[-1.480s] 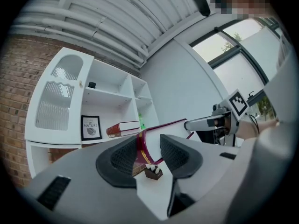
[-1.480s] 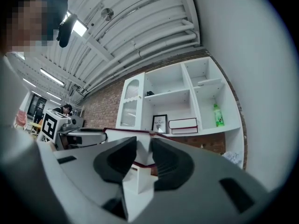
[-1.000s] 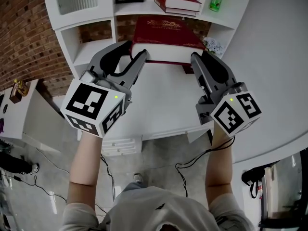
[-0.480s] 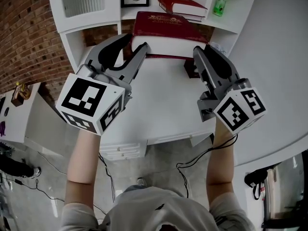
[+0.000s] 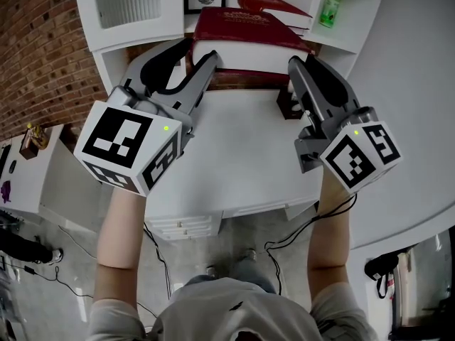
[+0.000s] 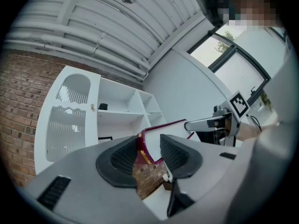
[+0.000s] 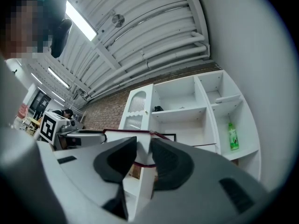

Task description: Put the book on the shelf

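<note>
At 9 o'clock in the head view I have the brick wall (image 5: 35, 48), then the white shelf unit (image 5: 135, 34) across the top. My left gripper (image 5: 199, 54) sits at 11 o'clock. In the left gripper view, the left gripper (image 6: 149, 155) has its jaws clamped on the near left corner of the dark red hardback book (image 5: 242, 30). The book lies flat at 12 o'clock, clear of the white table (image 5: 234, 155), right in front of the shelf. I cannot tell whether it touches a ledge. My right gripper (image 5: 302, 68), at 1 o'clock, pinches the near right corner, with the pages between its pads in the right gripper view (image 7: 144, 160). Beyond it, a second red book (image 5: 274, 6) and a green bottle (image 5: 328, 7) stand on the shelf.
</note>
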Available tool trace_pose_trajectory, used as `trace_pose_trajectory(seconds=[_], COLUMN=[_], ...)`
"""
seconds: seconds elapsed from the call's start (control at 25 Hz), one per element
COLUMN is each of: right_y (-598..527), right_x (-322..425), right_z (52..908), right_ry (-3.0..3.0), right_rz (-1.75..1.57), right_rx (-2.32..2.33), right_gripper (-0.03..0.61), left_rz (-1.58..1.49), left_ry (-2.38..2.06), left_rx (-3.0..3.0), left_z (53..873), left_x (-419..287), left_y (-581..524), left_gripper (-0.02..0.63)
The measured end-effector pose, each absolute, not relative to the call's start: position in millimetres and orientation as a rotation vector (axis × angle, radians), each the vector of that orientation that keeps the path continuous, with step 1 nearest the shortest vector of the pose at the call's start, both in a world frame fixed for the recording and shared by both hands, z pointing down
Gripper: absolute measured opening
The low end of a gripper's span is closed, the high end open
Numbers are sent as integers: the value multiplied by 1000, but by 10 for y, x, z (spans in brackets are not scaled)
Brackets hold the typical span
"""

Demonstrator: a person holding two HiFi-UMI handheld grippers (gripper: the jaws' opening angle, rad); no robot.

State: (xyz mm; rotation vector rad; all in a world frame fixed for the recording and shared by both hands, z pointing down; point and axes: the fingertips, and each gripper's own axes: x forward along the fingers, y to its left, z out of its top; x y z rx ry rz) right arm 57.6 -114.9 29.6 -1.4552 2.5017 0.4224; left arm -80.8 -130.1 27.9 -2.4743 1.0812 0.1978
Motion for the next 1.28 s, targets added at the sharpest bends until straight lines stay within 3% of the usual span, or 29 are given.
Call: trace_pose_trajectory(seconds=[0.76, 1.28], right_y=[-1723, -2249], right_x=[636, 1056], right_z=[-152, -332], right_ry=[2497, 2490], right_rz=[494, 492], right_rx=[-1381, -1360], right_gripper=[111, 112], left_rz=[268, 270], left_ry=[1117, 1130], left_rx=[-2394, -2376], left_z=[-152, -347], left_x=[-759, -340], left_y=[-1798, -2298], left_gripper=[161, 161])
